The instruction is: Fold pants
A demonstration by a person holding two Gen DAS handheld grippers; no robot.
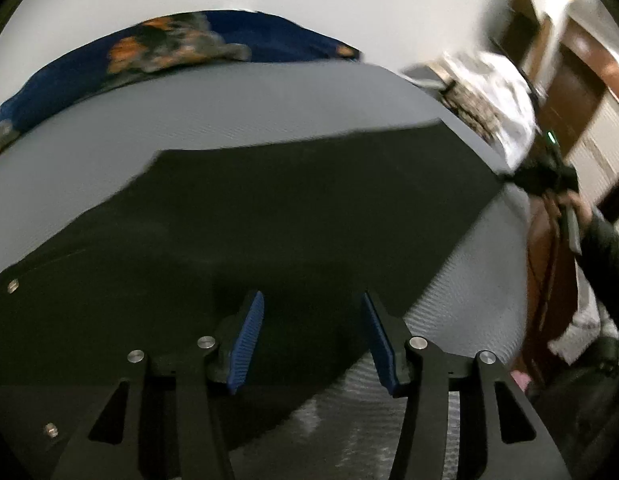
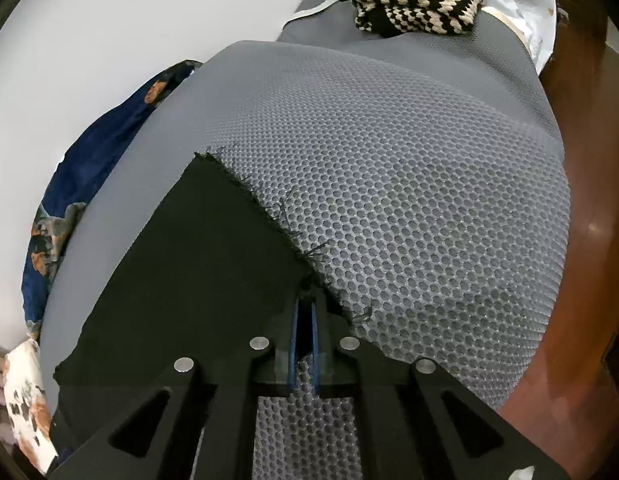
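Blue ribbed pads (image 1: 245, 340) on my left gripper (image 1: 313, 336) stand wide apart low in the left wrist frame, with nothing between them; the black pants (image 1: 269, 216) lie just beyond and under their tips. My right gripper (image 2: 305, 344) sits at the bottom centre of the right wrist frame with its fingers (image 2: 315, 344) drawn close together, pinched on the frayed hem of the pants (image 2: 189, 272) where the ragged edge runs down to the tips.

From the left view the pants spread as a broad dark sheet across the middle of the frame, flat on the grey mesh mat (image 1: 229, 112), and two metal buttons show at the lower left edge. From the right view the cloth fills the lower left, its loose threads trailing onto the honeycomb surface of the mat (image 2: 409, 200).

A dark blue cloth with orange patches (image 1: 169, 44) lies along the mat's far edge at the upper left of the left view, and along the left side in the right view. A black and cream zigzag knit (image 2: 417, 0) rests on the mat at the top of the right view. Brown wood (image 2: 589, 200) borders the right edge.
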